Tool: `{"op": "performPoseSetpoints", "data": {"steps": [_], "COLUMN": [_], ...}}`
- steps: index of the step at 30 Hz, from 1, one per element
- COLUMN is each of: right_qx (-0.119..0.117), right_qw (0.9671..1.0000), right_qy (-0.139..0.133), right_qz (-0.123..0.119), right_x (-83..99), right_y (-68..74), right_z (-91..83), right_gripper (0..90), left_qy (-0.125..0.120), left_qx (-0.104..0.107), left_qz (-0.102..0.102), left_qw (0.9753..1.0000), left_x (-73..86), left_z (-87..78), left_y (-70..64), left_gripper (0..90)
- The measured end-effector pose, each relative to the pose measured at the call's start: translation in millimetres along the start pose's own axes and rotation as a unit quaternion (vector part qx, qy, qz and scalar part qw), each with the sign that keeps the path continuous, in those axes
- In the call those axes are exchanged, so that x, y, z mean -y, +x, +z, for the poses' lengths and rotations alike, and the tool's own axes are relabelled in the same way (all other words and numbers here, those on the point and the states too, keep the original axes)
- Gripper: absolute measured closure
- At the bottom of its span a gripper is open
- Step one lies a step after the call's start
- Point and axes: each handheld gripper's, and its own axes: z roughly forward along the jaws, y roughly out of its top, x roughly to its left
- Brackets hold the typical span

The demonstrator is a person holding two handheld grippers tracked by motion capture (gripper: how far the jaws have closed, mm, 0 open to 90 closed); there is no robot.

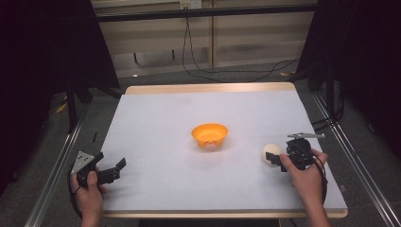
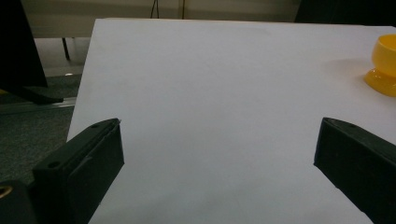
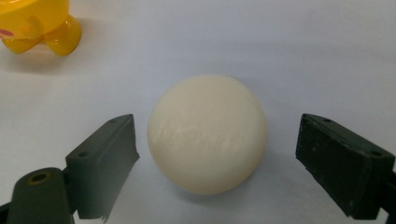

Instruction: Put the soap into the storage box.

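Both tongs are spread: my right gripper [image 3: 217, 163] has its jaws wide on either side of the cream ball [image 3: 208, 133], touching it on neither side, and my left gripper [image 2: 217, 158] hangs apart over bare cover with nothing between its jaws. Largest first, the table [image 1: 156, 113] under its pale sheet gives me plenty of open room; only the orange bowl [image 1: 209, 135] stands near the middle, upright on its little feet, and the ball [image 1: 271, 152] sits well to its right, near the table's right edge and toward my side. From above, my right gripper [image 1: 276, 160] is right at the ball, while my left gripper [image 1: 113, 169] rests near the front left corner, well apart from everything. I judge the step in hand to be the grasp of the ball, likely meant for the bowl. Next I need to press the jaws together evenly across its widest part, since a round, smooth ball could squirt forward or roll off toward that near right edge.
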Motion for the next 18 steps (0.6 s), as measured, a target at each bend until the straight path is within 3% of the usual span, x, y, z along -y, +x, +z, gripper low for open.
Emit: {"op": "performPoseSetpoints", "data": {"steps": [18], "right_qx": [0.012], "right_qw": [0.9997], "right_qy": [0.018], "right_qz": [0.008], "right_x": [-4.7], "right_y": [9.6], "right_z": [17.2], "right_gripper": [17.9], "left_qy": [-0.001], "left_qx": [0.001], "left_qz": [-0.003], "left_qw": [1.0000], "left_x": [0.0], "left_z": [0.3], "left_y": [0.2], "left_gripper": [1.3]}}
